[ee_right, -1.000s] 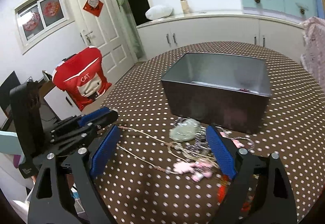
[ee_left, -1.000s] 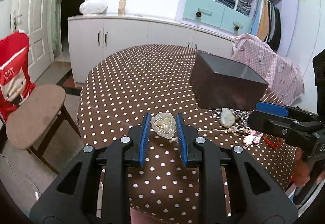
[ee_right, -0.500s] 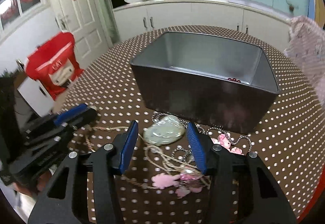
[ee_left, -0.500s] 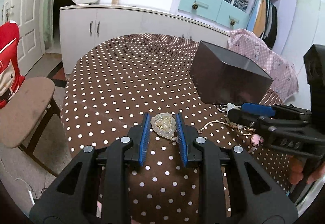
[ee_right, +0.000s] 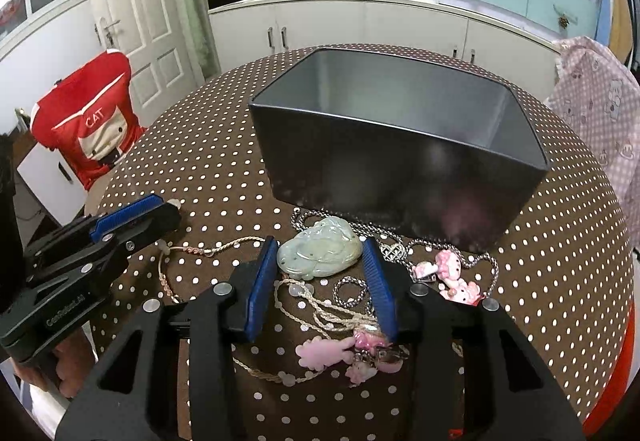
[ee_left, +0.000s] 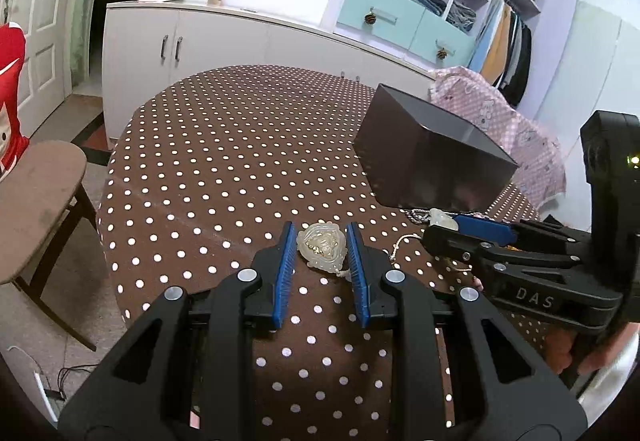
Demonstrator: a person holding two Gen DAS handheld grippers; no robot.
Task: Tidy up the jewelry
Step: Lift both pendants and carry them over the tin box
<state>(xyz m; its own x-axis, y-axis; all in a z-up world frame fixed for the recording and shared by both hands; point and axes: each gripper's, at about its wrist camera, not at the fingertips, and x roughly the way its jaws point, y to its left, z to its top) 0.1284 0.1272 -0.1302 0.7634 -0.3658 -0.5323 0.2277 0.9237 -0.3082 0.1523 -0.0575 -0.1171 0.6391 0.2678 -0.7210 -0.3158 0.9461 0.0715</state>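
My left gripper is shut on a pale carved pendant, held low over the brown dotted tablecloth. Its beige cord trails toward the jewelry pile. My right gripper straddles a green jade pendant in front of the dark grey box. Its jaws are closing and the blue pads meet the pendant's two sides. Silver chains, pink charms and cord necklaces lie tangled under and beside it. In the left wrist view the right gripper reaches in from the right, below the box.
A red bracelet lies at the table's right edge. A red-covered chair and a wooden stool stand left of the round table. A pink patterned cloth hangs behind the box. White cabinets line the far wall.
My right gripper has moved forward and down onto the jade pendant, and its jaws have narrowed from wide apart to the pendant's sides. The left gripper keeps the pale pendant and has turned slightly.
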